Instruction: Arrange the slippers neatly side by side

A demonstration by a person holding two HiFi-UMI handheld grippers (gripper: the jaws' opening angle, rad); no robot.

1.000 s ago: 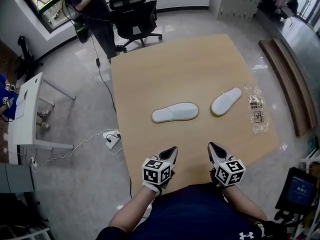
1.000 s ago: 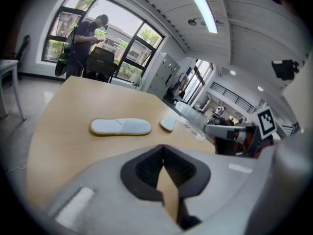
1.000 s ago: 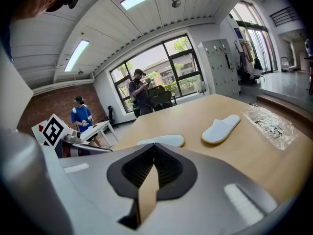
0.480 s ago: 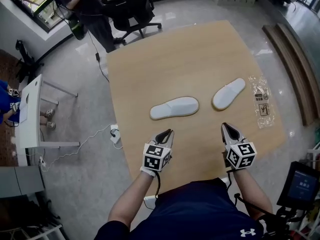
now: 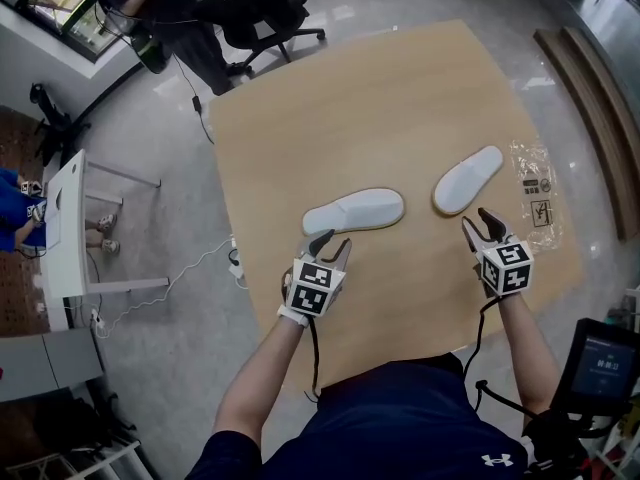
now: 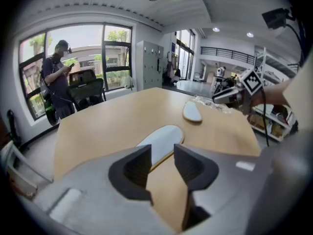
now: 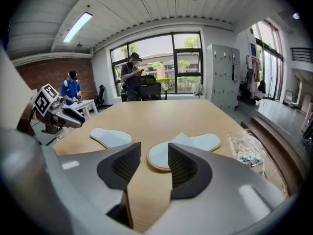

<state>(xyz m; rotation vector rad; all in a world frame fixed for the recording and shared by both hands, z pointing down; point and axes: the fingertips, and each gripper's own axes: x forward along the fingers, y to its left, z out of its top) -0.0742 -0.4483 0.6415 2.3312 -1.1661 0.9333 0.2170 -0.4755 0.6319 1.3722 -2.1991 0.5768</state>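
Two white slippers lie apart on the wooden table [image 5: 380,98]. The left slipper [image 5: 353,211] [image 6: 161,140] [image 7: 110,136] lies nearly crosswise. The right slipper [image 5: 468,179] [image 6: 192,112] [image 7: 185,147] is angled up to the right. My left gripper [image 5: 330,245] [image 6: 162,163] hovers just short of the left slipper's near end; its jaws have just been opening, with nothing between them. My right gripper [image 5: 478,219] [image 7: 150,164] is close to the right slipper's heel; its jaws have just been opening too and hold nothing.
A crumpled clear plastic wrapper [image 5: 537,190] lies by the table's right edge. A black office chair [image 5: 255,3] and a standing person [image 5: 165,13] are beyond the far left corner. A white side table [image 5: 70,233] and floor cables [image 5: 205,263] are to the left.
Both grippers have moved forward over the table toward the slippers, and both sets of jaws, shut before, now stand apart. The slippers have not moved.
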